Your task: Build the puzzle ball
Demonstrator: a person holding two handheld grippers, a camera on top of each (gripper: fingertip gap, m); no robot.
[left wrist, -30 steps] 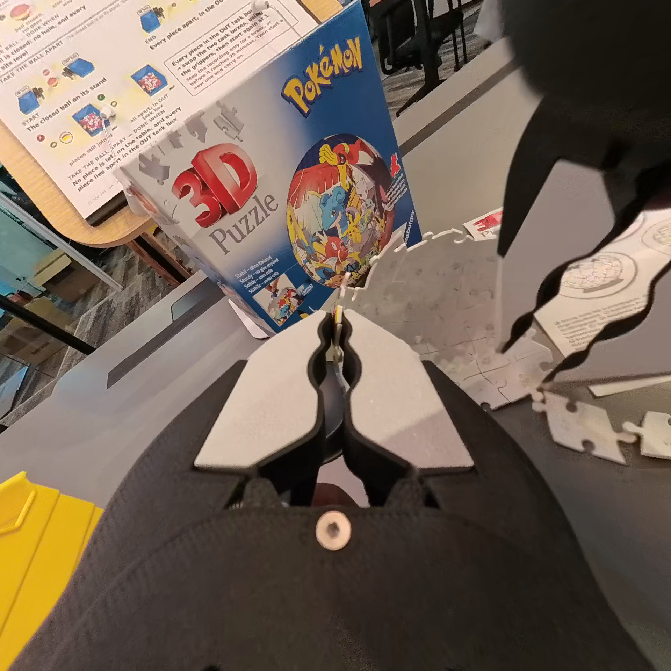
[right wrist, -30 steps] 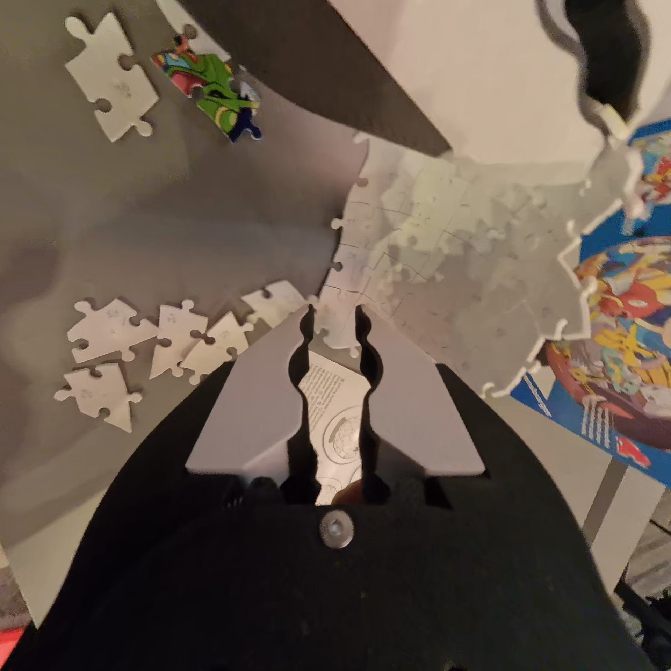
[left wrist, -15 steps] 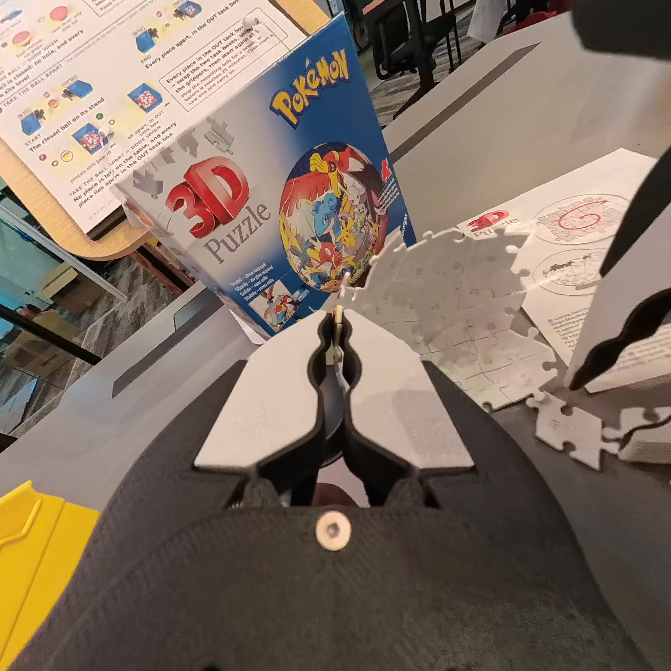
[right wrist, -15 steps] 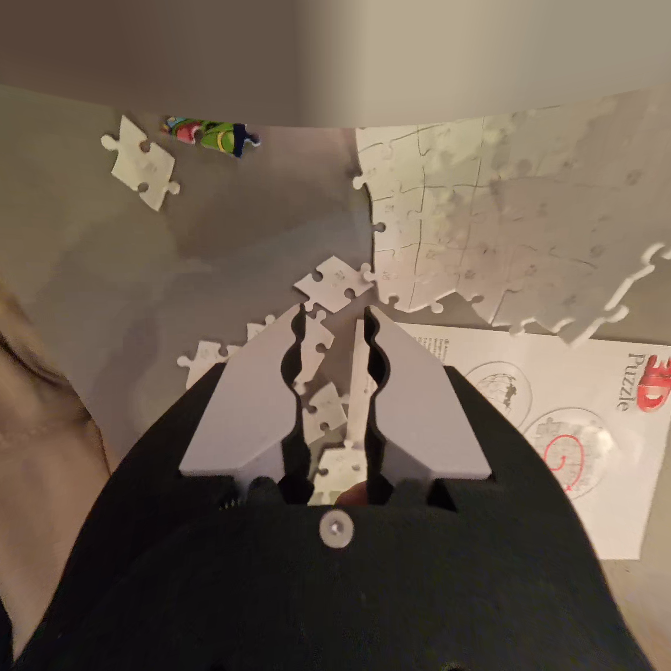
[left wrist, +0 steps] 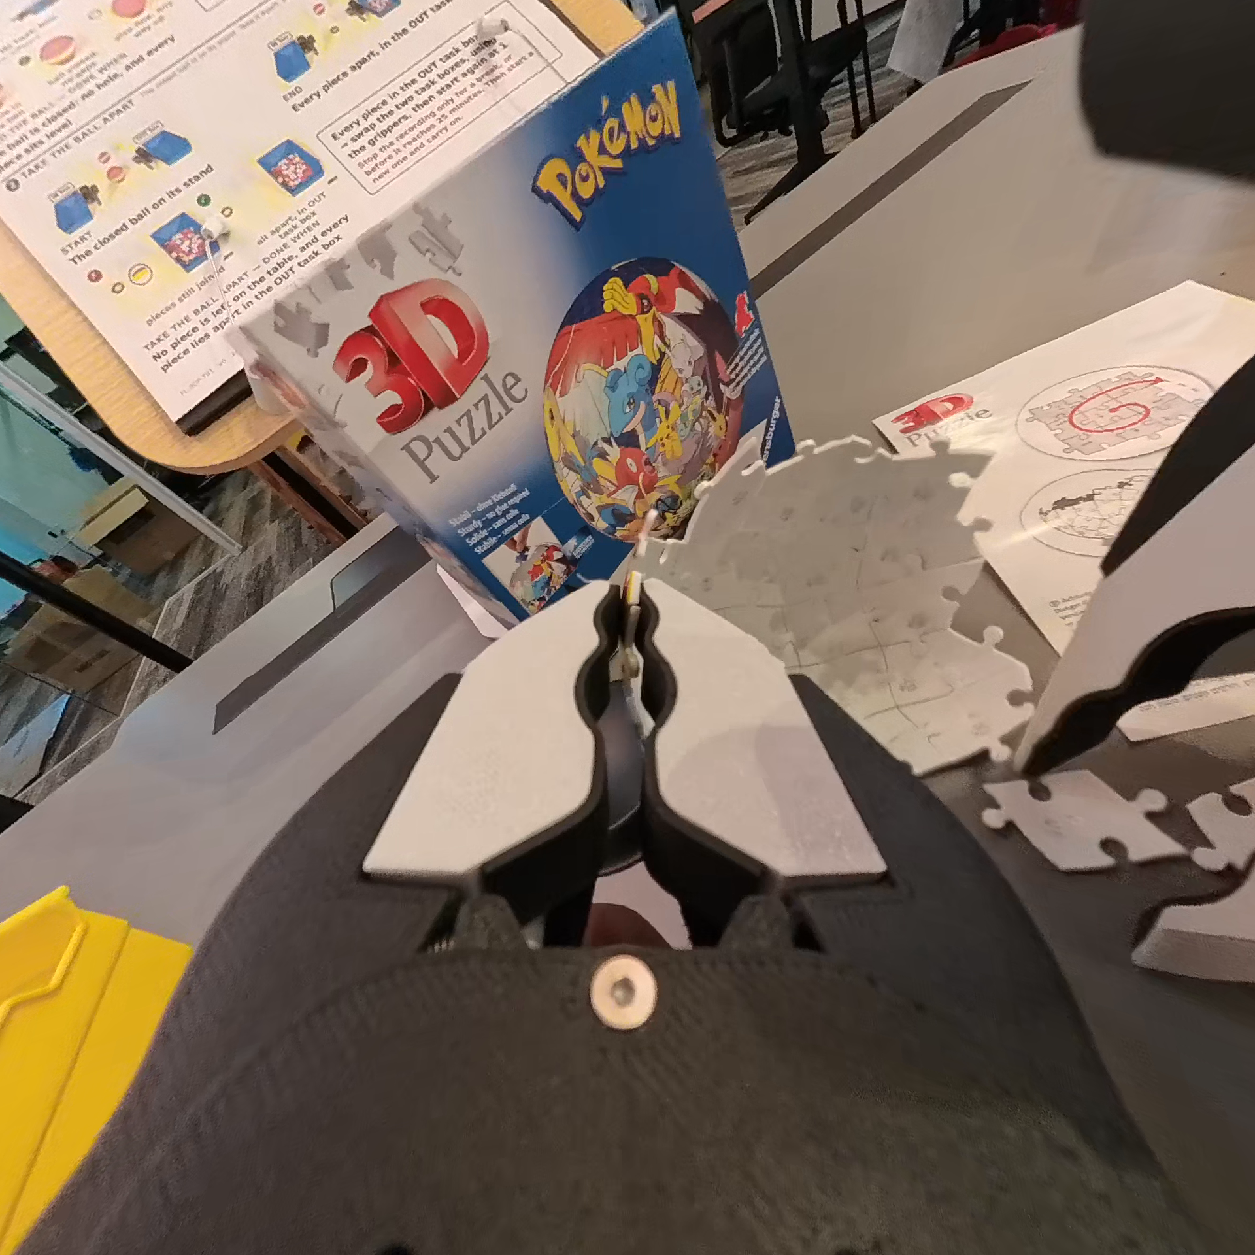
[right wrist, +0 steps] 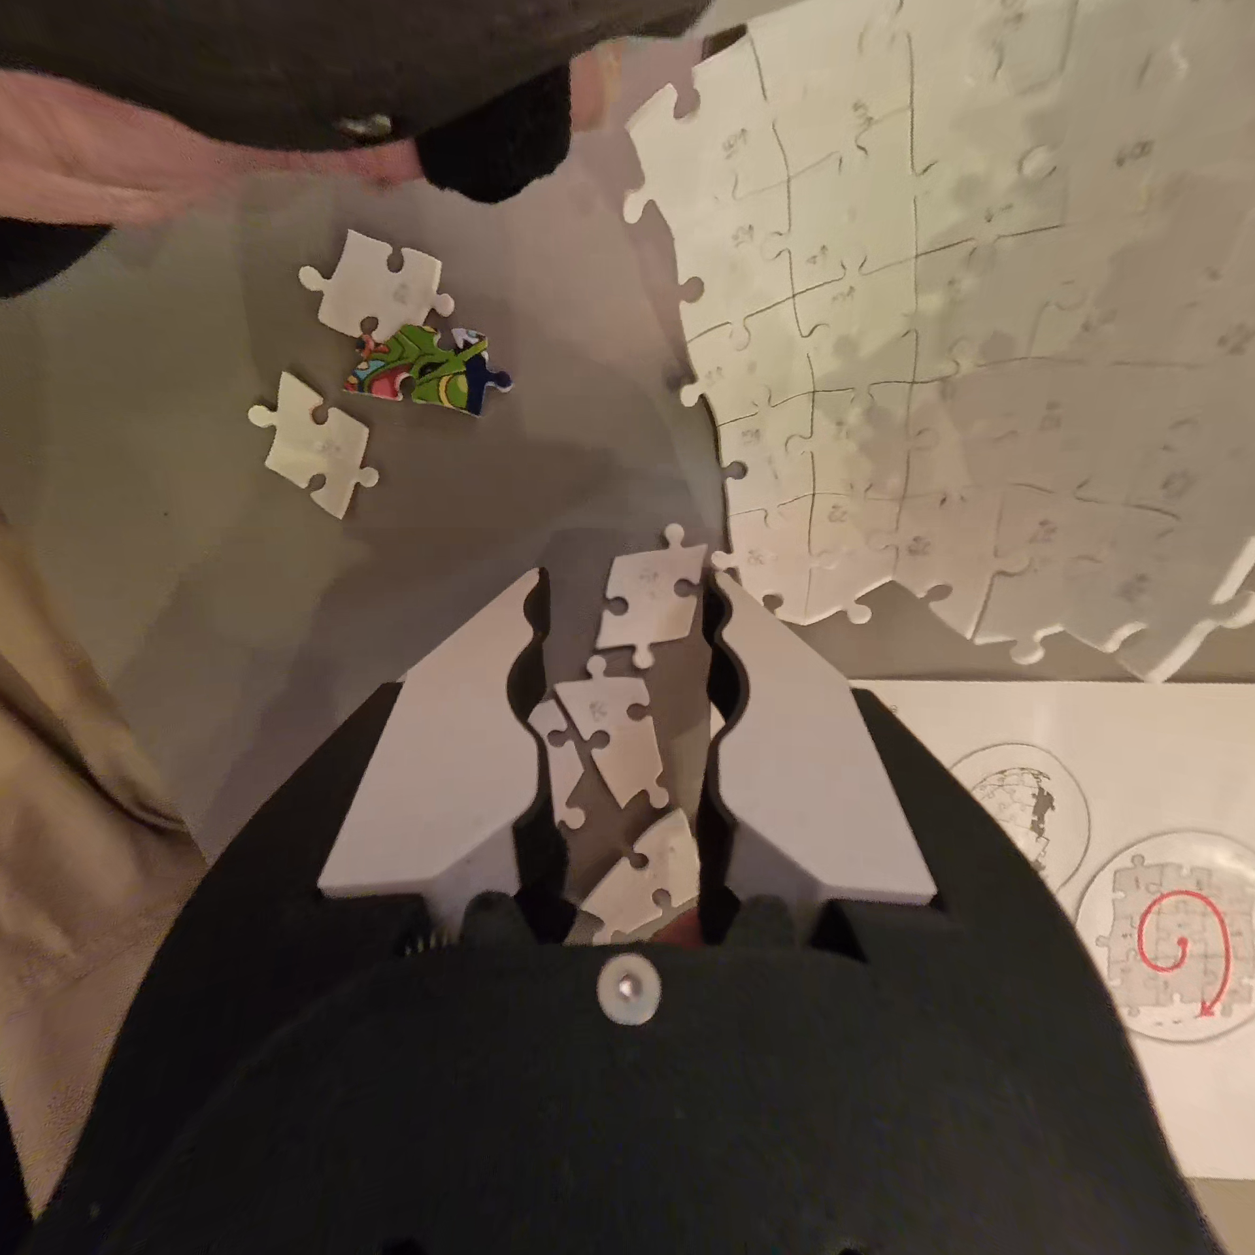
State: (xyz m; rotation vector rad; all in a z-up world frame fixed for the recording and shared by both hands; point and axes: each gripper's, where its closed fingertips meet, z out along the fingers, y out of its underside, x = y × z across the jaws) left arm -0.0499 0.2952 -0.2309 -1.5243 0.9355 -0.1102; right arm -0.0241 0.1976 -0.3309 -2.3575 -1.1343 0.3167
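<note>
My left gripper (left wrist: 631, 597) is shut on the rim of the partly built puzzle ball shell (left wrist: 849, 577) and holds it upright, white inner side towards me. The shell fills the upper right of the right wrist view (right wrist: 951, 339). My right gripper (right wrist: 626, 577) is open and low over the table, with a loose white piece (right wrist: 652, 604) lying between its fingertips, just off the shell's lower edge. Other white pieces (right wrist: 611, 740) lie between its fingers further back. In the left wrist view the right gripper (left wrist: 1086, 849) straddles a loose piece (left wrist: 1080, 825).
The puzzle box (left wrist: 543, 339) stands behind the shell. A printed instruction sheet (right wrist: 1086, 849) lies to the right. A coloured piece (right wrist: 428, 373) and two white pieces (right wrist: 380, 285) lie to the left. A yellow bin (left wrist: 54, 1019) is at the near left. A hand (right wrist: 170, 156) is at the top left. Across from one pair of fingers to the other is roughly 15 cm.
My right gripper has swung away from the shell's edge, come down over the loose white pieces and opened wider. My left gripper still holds the shell in about the same place.
</note>
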